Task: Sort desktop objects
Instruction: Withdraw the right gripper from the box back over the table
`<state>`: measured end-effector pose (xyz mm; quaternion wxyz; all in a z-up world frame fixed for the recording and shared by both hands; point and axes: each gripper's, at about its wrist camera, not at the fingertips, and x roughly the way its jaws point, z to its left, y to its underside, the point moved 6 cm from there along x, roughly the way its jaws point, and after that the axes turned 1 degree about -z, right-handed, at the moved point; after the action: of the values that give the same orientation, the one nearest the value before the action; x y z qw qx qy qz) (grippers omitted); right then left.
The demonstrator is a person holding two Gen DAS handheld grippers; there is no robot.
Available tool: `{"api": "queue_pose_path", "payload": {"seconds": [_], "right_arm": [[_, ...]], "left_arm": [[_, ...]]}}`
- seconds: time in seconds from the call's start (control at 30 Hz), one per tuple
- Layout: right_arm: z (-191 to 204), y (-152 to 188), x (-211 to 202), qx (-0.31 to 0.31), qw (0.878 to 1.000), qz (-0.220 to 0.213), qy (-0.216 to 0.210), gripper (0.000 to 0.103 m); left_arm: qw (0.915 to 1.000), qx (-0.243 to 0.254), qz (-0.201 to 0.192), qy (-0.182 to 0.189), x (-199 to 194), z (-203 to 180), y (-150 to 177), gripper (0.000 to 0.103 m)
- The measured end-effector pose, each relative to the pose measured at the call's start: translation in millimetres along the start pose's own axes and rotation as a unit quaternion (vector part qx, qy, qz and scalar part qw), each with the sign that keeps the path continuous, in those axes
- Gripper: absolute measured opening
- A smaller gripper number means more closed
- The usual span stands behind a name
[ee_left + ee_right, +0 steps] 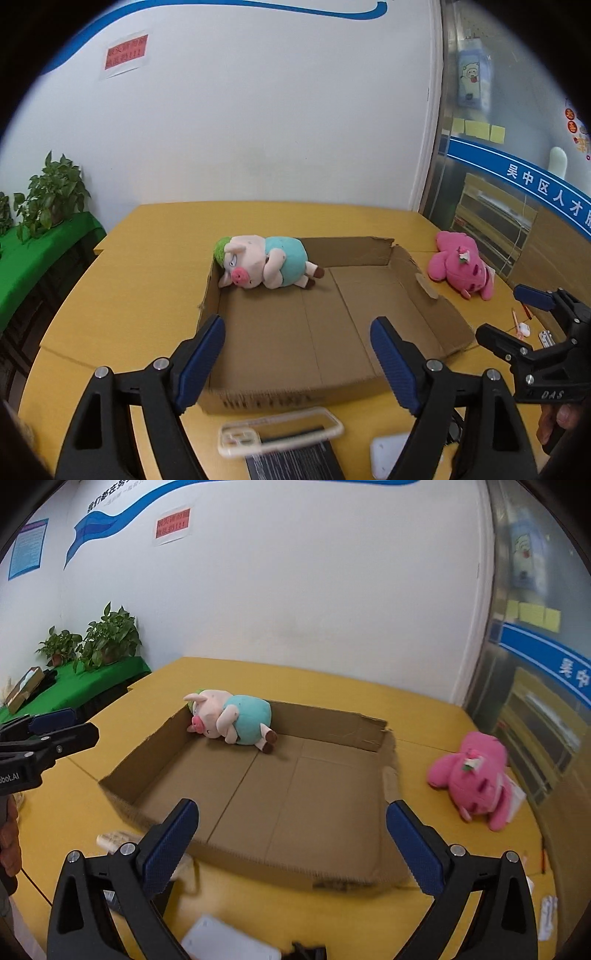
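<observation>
Pink plush waits right of your empty, spread right gripper; reach, grip, carry it into the box.

Left hand-held gripper: black plastic frame w/ silver screws, blue ribbed pads. Right hand-held gripper looks the same; white "DAS" lettering on its body.

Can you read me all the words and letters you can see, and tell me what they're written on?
"DAS": on the right gripper.
"bot.AI", its start cut off: on the left gripper.
"吴中区人才": on the blue band on the glass.
Red wall notice: too blurred.
Blue poster: too small.
Print on the cardboard box: smeared, unreadable.
</observation>
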<state>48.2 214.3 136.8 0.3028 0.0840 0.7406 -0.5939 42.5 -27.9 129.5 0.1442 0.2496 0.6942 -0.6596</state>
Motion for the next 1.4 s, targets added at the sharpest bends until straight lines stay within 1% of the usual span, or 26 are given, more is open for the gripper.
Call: {"api": "queue_pose_path", "payload": {"seconds": [0.13, 0.27, 0.33, 0.47, 0.53, 0.63, 0.8, 0.9, 1.0, 1.2, 1.4], "right_arm": [[20, 16, -37, -0.005, 1.0, -0.01, -0.011, 0.103], [28, 29, -49, -0.009, 1.0, -0.007, -0.013, 0.103], [30, 34, -55, -0.006, 1.0, -0.011, -0.011, 0.103], [27, 40, -63, 0.001, 1.0, -0.01, -0.006, 0.103], [23, 42, -65, 0.009, 1.0, -0.011, -0.001, 0.103], [19, 47, -65, 0.02, 1.0, -0.008, 0.0, 0.103], [15, 52, -57, 0.021, 1.0, 0.003, -0.003, 0.103], [14, 56, -55, 0.018, 1.0, 0.006, 0.001, 0.103], [11, 62, -51, 0.026, 1.0, 0.013, -0.005, 0.103], [11, 64, -45, 0.024, 1.0, 0.018, -0.002, 0.103], [15, 55, -43, 0.022, 1.0, 0.011, -0.001, 0.103]], "left_arm": [[0.9999, 0.005, -0.011, -0.01, -16, -17, 15, 0.081], [0.9999, 0.003, -0.016, -0.001, -26, -34, 27, 0.081], [0.9997, -0.001, -0.025, 0.003, -32, -42, 31, 0.081], [0.9994, 0.001, -0.033, 0.01, -36, -53, 37, 0.081], [0.9995, 0.004, -0.027, 0.014, -33, -58, 40, 0.081], [0.9992, 0.011, -0.021, 0.031, -28, -67, 44, 0.081], [0.9989, 0.001, -0.006, 0.047, -23, -77, 52, 0.081], [0.9986, -0.001, -0.004, 0.054, -22, -81, 57, 0.081], [0.9981, -0.003, 0.0, 0.061, -20, -84, 61, 0.081], [0.9983, -0.004, 0.002, 0.057, -15, -85, 64, 0.081], [0.999, -0.014, -0.011, 0.042, -18, -68, 60, 0.081]]}}
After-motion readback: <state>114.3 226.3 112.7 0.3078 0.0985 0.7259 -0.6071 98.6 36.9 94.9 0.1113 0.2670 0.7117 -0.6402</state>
